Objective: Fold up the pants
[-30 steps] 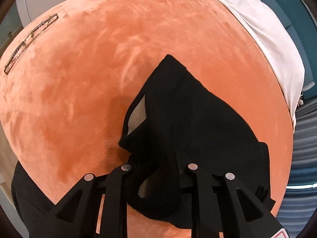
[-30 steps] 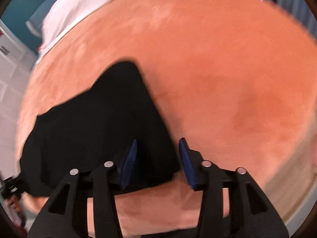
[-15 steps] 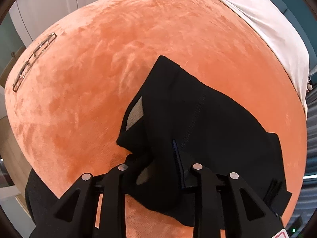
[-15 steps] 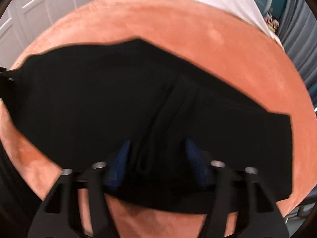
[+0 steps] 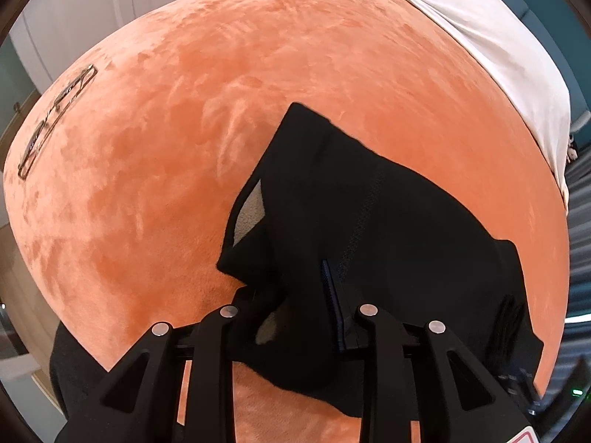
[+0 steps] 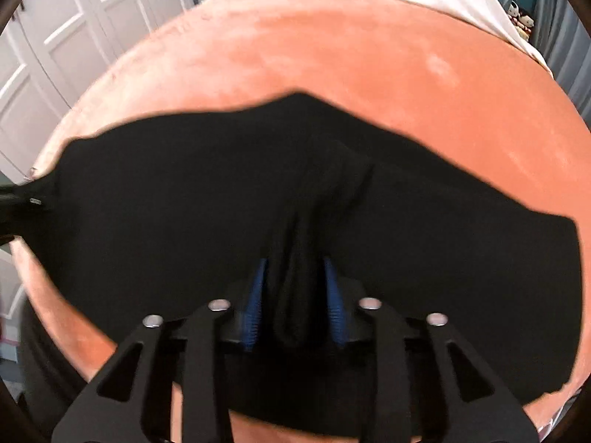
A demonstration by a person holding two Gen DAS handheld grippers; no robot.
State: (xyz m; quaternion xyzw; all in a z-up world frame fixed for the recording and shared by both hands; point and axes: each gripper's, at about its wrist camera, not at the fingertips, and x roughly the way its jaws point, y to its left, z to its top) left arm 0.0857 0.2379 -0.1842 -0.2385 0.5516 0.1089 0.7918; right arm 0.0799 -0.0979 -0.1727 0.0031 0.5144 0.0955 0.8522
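Black pants [image 5: 388, 221] lie spread on the orange velvet bed cover [image 5: 184, 147], near its front edge, with a white sheet [image 5: 498, 48] along the far end. The left gripper [image 5: 295, 313] pinches a bunched fold of the pants at one end; a little pale lining shows there. The right gripper [image 6: 295, 295] has its jaws closing around a raised ridge of the black cloth, blue pads [image 6: 255, 302] on either side of it. A thin metal frame [image 5: 55, 118] lies near the cover's far left corner.
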